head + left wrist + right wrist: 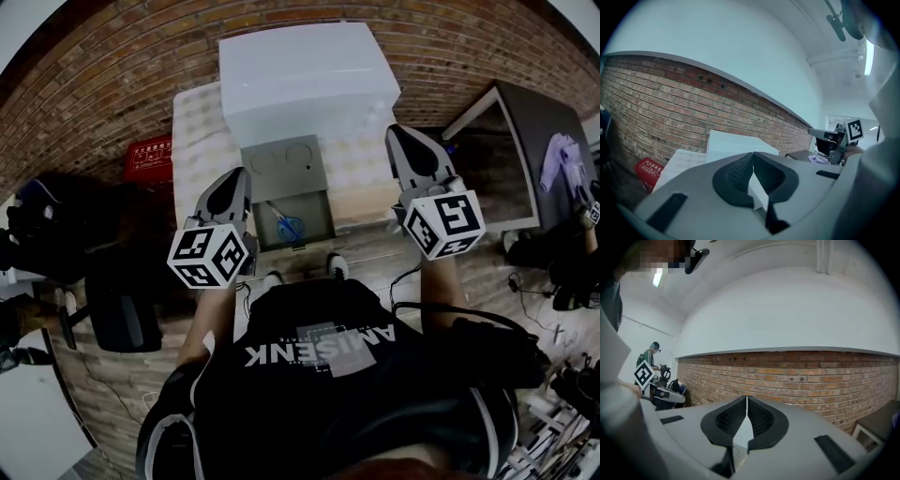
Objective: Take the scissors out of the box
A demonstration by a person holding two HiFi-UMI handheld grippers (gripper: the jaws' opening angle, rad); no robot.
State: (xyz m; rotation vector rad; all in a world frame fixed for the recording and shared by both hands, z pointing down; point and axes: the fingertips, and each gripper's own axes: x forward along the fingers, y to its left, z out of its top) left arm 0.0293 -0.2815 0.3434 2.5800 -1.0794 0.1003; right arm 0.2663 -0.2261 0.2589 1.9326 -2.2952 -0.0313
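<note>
Blue-handled scissors [289, 225] lie inside the open grey box [319, 211], whose lid [286, 164] leans back against a big white block [300, 80]. My left gripper [234, 178] hangs just left of the box, jaws shut and empty. To the right of the box my right gripper [405, 134] is also shut on nothing. In the left gripper view the left gripper [753, 154] points at the brick wall and the white block [736, 143]. The right gripper [746, 398] in its own view faces only brick wall.
The box rests on a pale table [202, 131] against a brick wall [112, 84]. A red crate [150, 159] stands left of the table and a dark desk [525, 150] to the right. A black chair [122, 300] is at lower left. A person [649, 357] stands far off.
</note>
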